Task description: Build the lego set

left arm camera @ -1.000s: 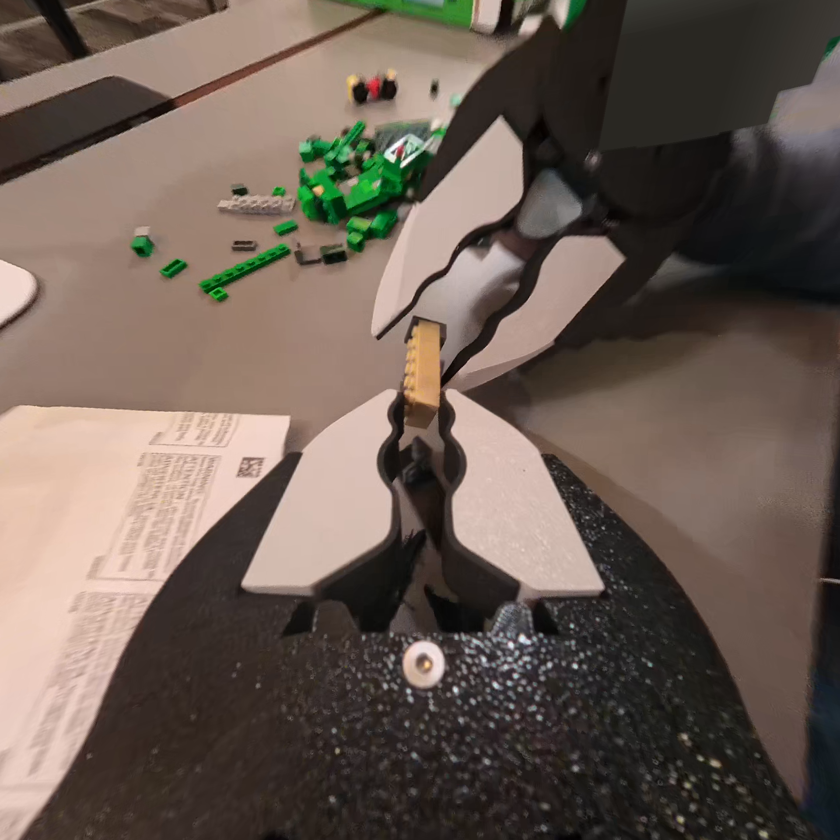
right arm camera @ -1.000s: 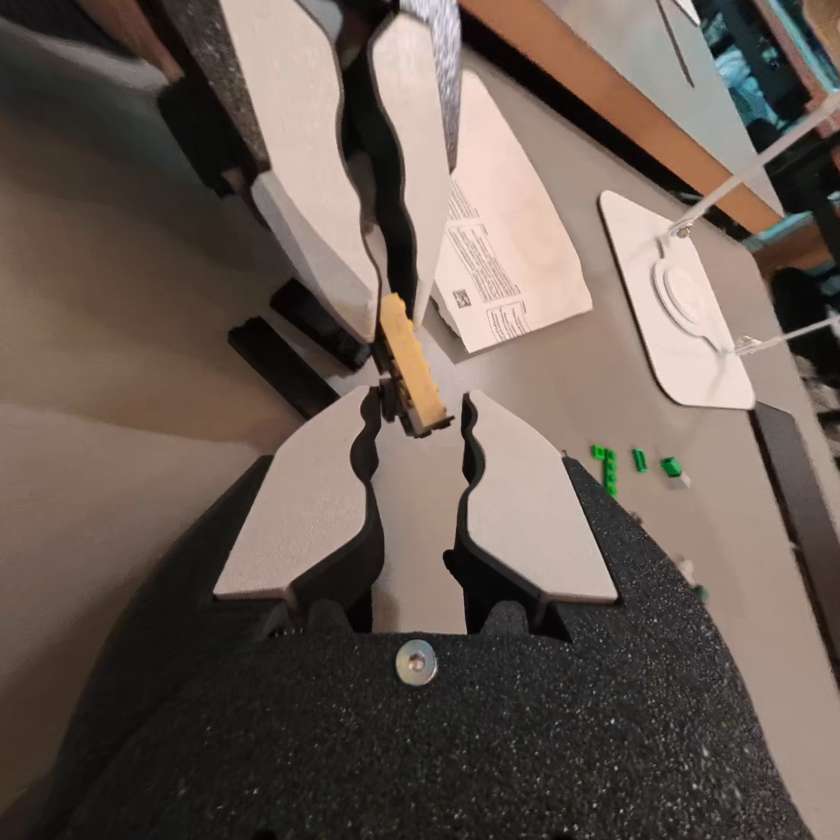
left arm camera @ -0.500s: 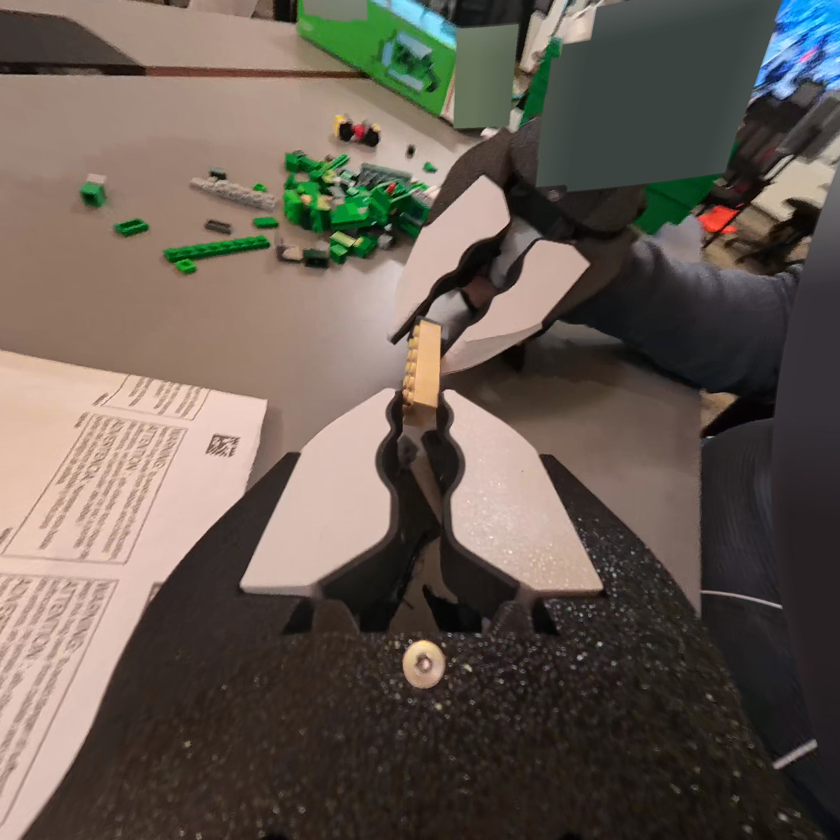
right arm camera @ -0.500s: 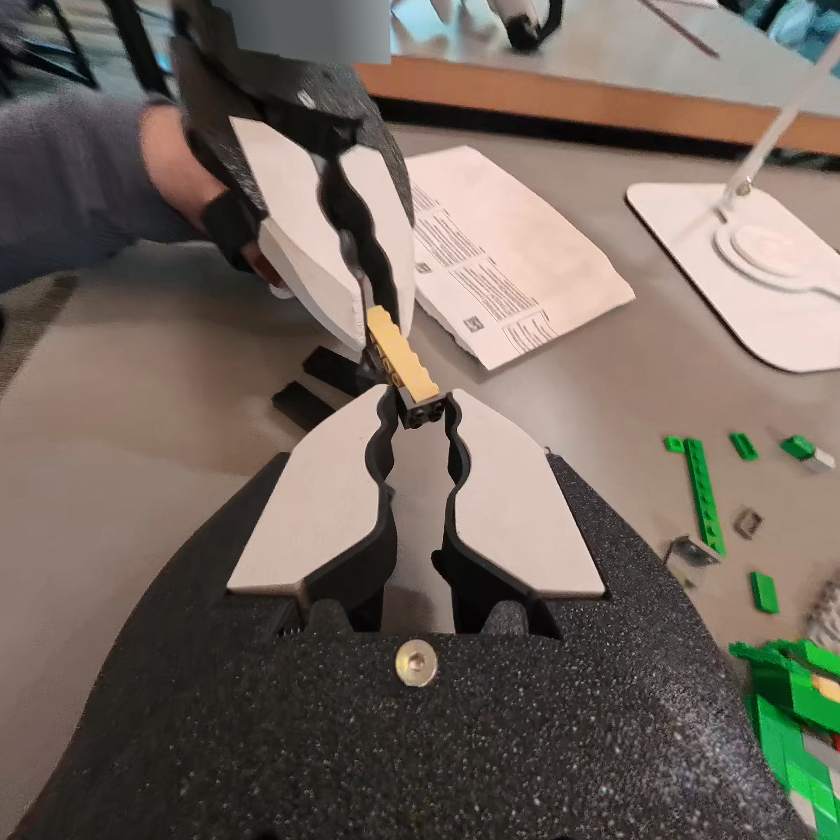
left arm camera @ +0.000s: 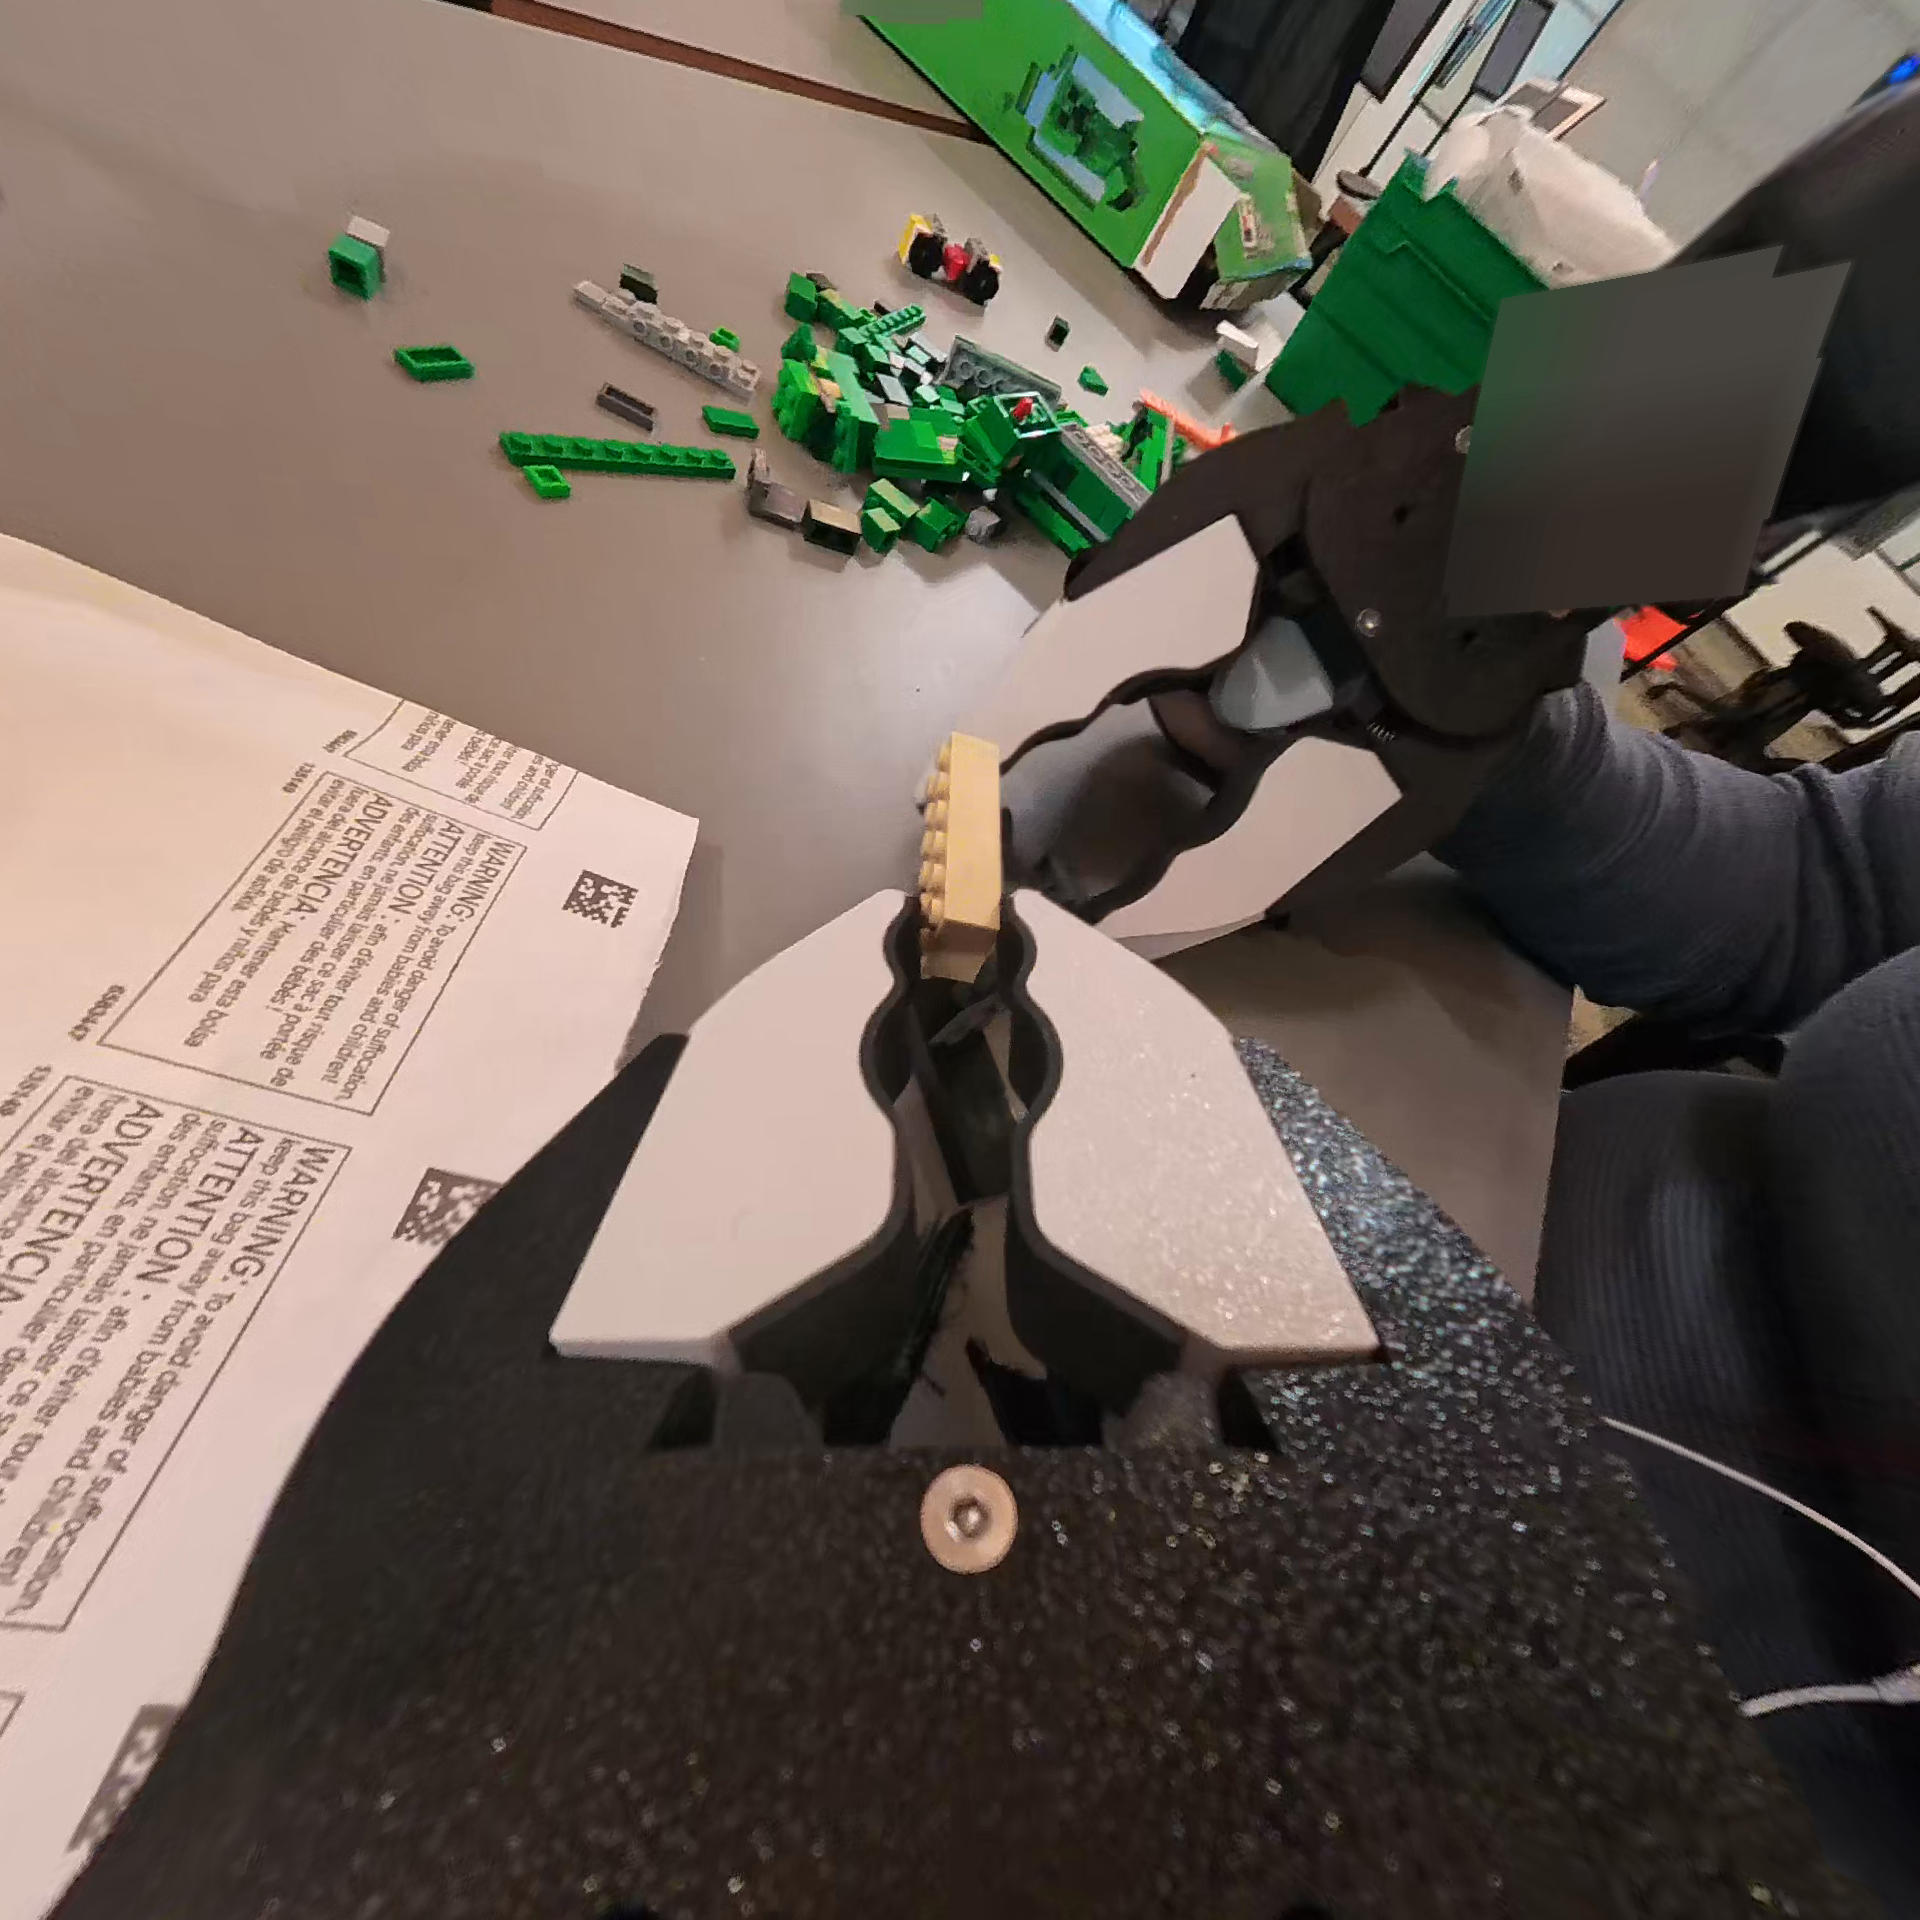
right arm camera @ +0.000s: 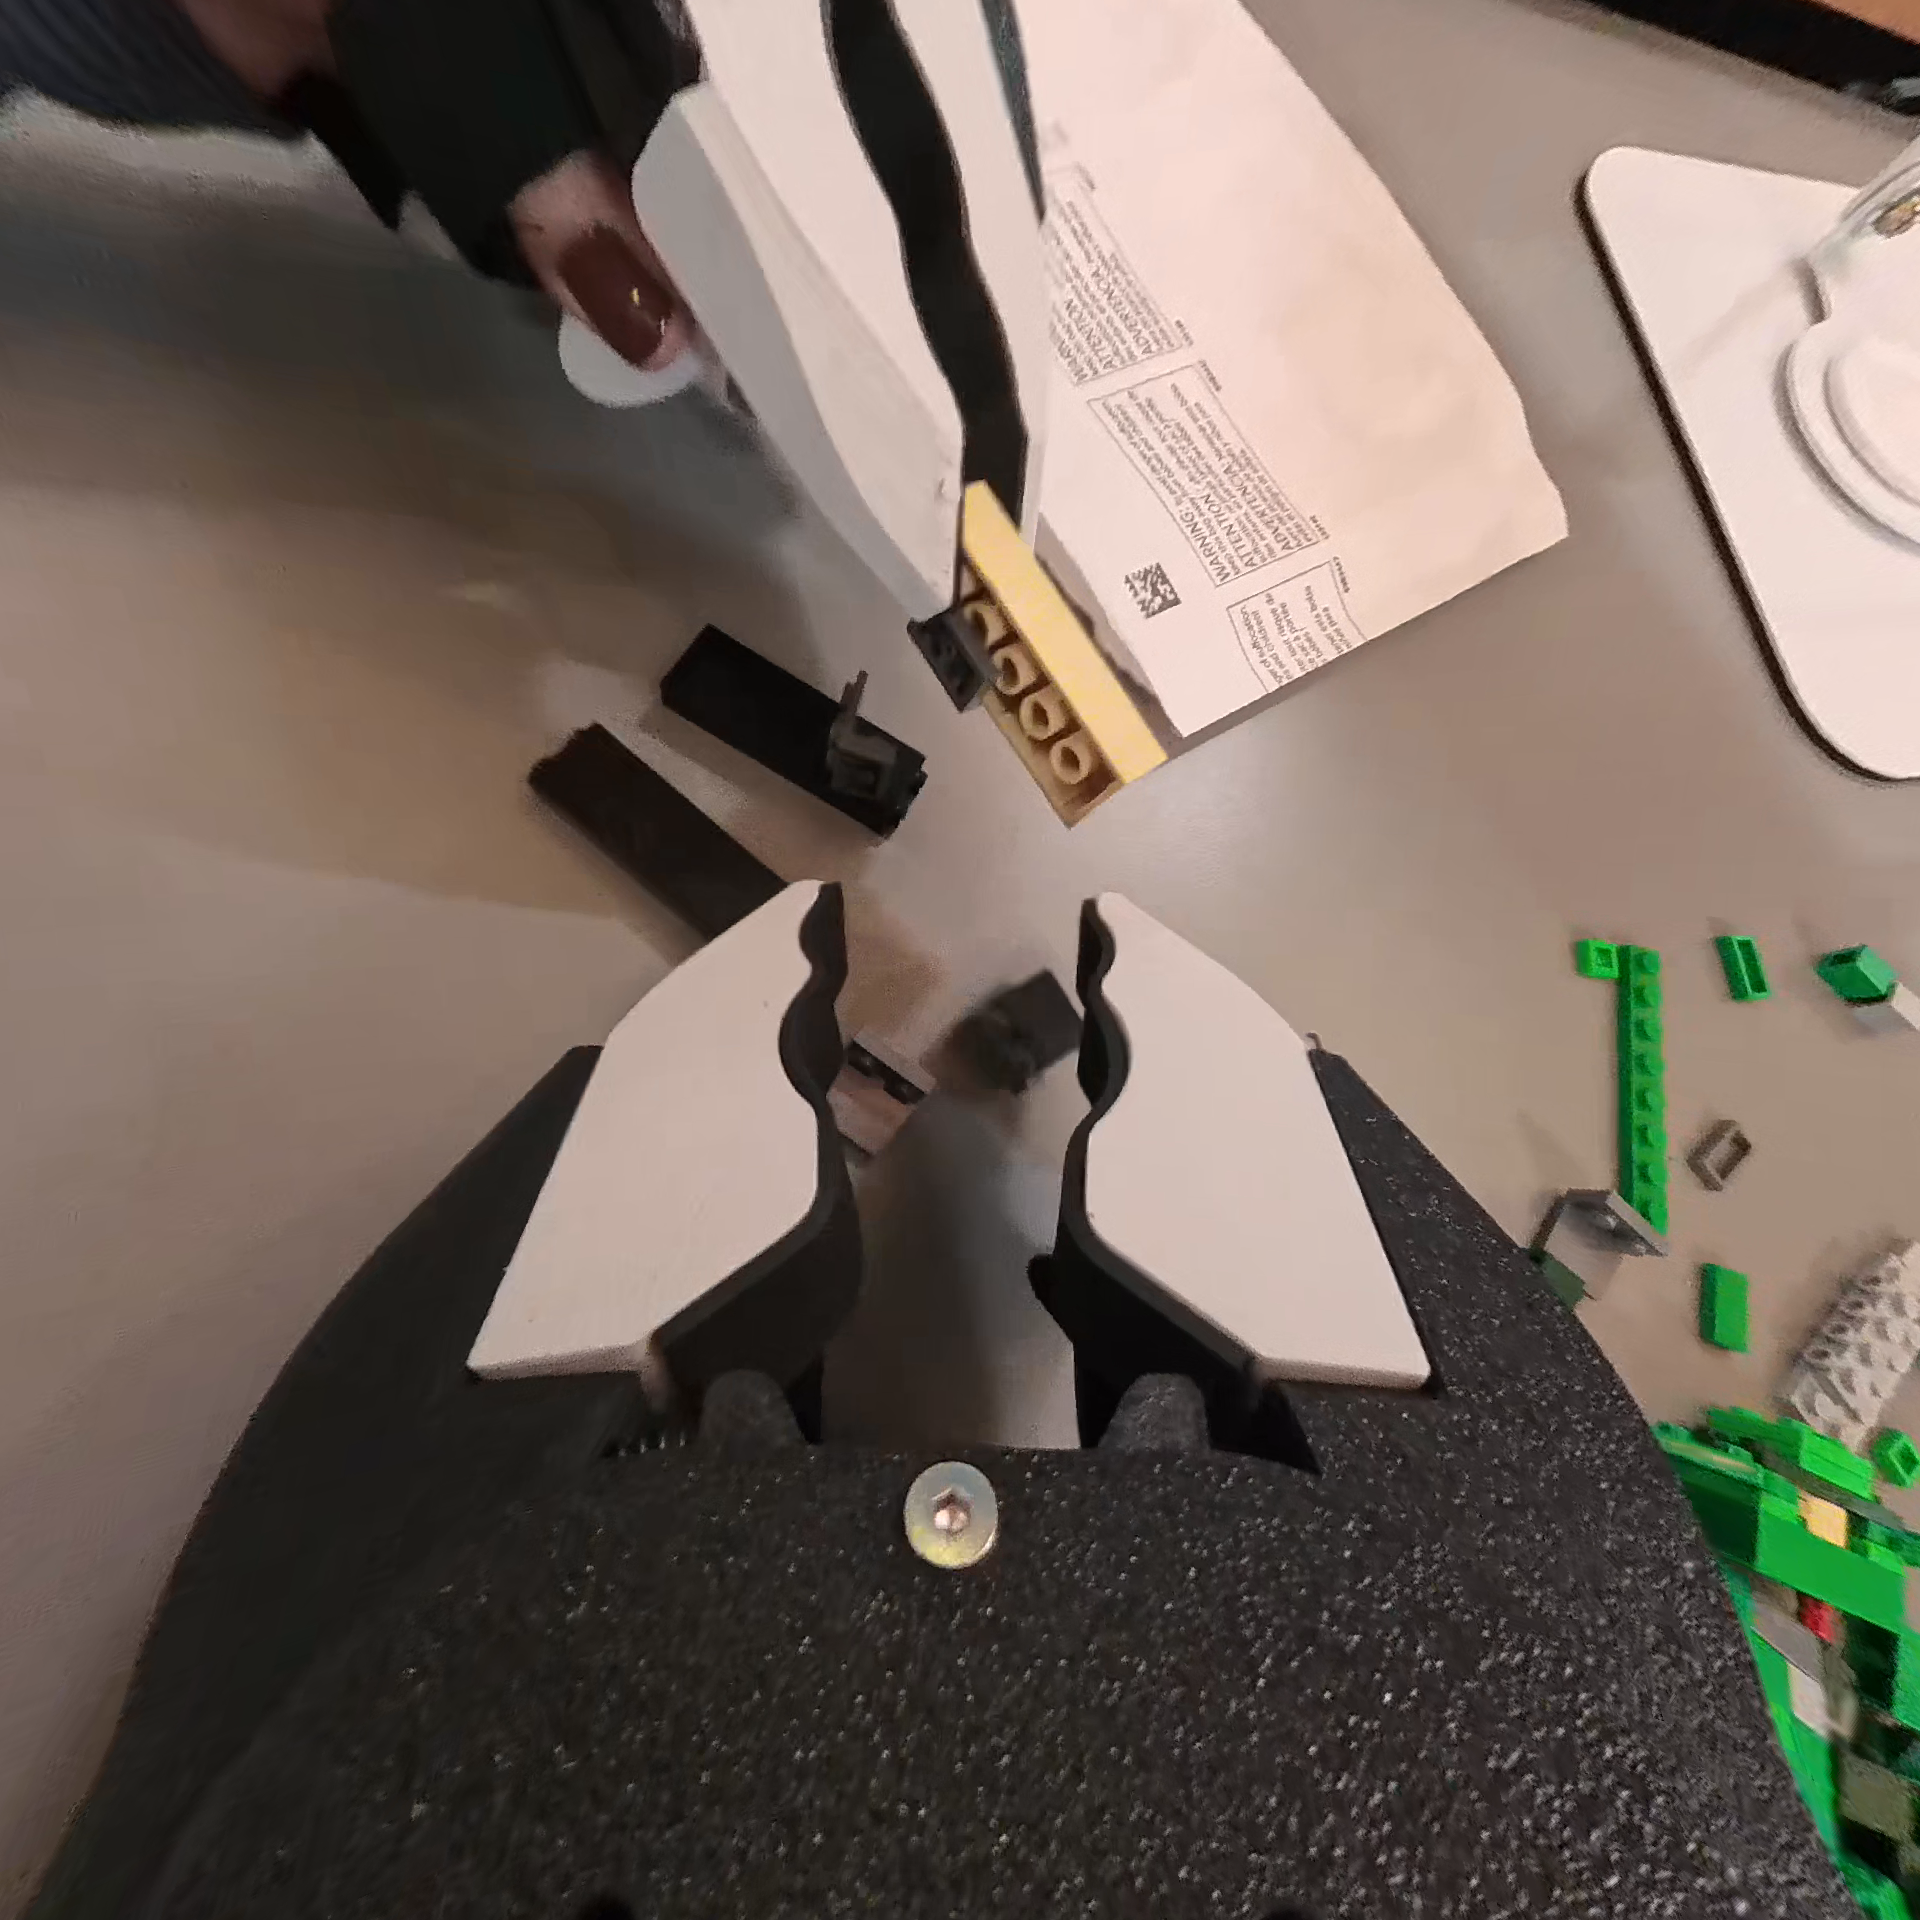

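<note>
My left gripper [left arm camera: 958,920] is shut on one end of a tan brick [left arm camera: 964,831], which sticks out forward above the table. In the right wrist view the same tan brick [right arm camera: 1055,665] shows its studs, and a small black piece [right arm camera: 948,657] sits on its side near the left gripper [right arm camera: 987,499]. My right gripper [right arm camera: 961,902] is open and empty, a short way back from the brick's free end. It also shows in the left wrist view [left arm camera: 1049,842], just right of the brick. Two small dark pieces [right arm camera: 1013,1023] lie on the table between its fingers.
Two long black bricks [right arm camera: 790,743] lie on the grey table under the tan brick. A pile of green bricks [left arm camera: 914,436], a long green plate [left arm camera: 613,457] and a green box [left arm camera: 1091,135] lie farther off. A printed paper sheet [left arm camera: 260,935] and a white stand base [right arm camera: 1714,364] lie to the side. Across from one pair of fingers to the other is roughly 5 cm.
My right gripper has opened and drawn back from the end of the tan brick. My left gripper keeps its hold on the brick; both views have swung.
</note>
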A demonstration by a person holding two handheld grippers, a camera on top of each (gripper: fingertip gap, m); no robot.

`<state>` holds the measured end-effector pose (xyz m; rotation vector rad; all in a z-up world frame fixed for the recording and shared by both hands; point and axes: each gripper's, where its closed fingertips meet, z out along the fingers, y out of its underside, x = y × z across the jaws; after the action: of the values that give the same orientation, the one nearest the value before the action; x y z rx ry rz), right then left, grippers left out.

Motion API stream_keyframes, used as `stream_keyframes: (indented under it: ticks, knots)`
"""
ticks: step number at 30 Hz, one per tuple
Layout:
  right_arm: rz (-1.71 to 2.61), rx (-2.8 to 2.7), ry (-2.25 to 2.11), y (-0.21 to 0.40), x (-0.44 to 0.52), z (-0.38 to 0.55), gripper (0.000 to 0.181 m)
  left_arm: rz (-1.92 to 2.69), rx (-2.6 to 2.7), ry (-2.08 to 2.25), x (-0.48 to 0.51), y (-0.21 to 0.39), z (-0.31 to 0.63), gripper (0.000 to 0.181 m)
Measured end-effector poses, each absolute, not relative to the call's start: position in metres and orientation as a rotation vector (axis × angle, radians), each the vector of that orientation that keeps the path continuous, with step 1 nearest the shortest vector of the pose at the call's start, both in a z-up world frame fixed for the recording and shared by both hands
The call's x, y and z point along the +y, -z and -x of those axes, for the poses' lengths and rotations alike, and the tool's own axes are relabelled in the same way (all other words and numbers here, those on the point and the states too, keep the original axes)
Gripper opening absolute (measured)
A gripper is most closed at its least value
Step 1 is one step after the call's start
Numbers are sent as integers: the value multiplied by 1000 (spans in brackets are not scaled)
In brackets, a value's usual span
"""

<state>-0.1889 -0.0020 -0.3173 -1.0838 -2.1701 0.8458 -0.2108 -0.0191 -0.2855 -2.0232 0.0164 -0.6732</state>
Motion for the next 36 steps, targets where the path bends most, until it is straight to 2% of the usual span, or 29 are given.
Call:
stream_keyframes:
  ticks: [4, 9, 12, 15, 17, 19, 24, 36]
  knots:
    - [1072, -2073, -1077, 294, -7, 190, 37, 2022, 144, 669, -23, 285, 201, 14]
    - [949, -2127, -1169, 288, -18, 179, 18, 1979, 337, 685, -31, 280, 181, 14]
    - [1016, -2058, -1240, 280, -12, 182, 15, 1937, 286, 647, -24, 273, 186, 15]
    - [1026, -1881, -1202, 266, 2, 193, 12, 1885, 123, 595, -12, 261, 203, 23]
    - [975, -1782, -1145, 256, 6, 197, 13, 1882, 12, 656, -7, 260, 206, 35]
    - [923, -1724, -1099, 249, 5, 199, 13, 1865, -50, 735, -3, 261, 204, 39]
    - [809, -1677, -967, 242, 2, 200, 13, 1647, -99, 966, 0, 236, 194, 22]
    - [944, -1715, -1213, 245, -1, 197, 12, 1666, -45, 874, -2, 238, 194, 14]
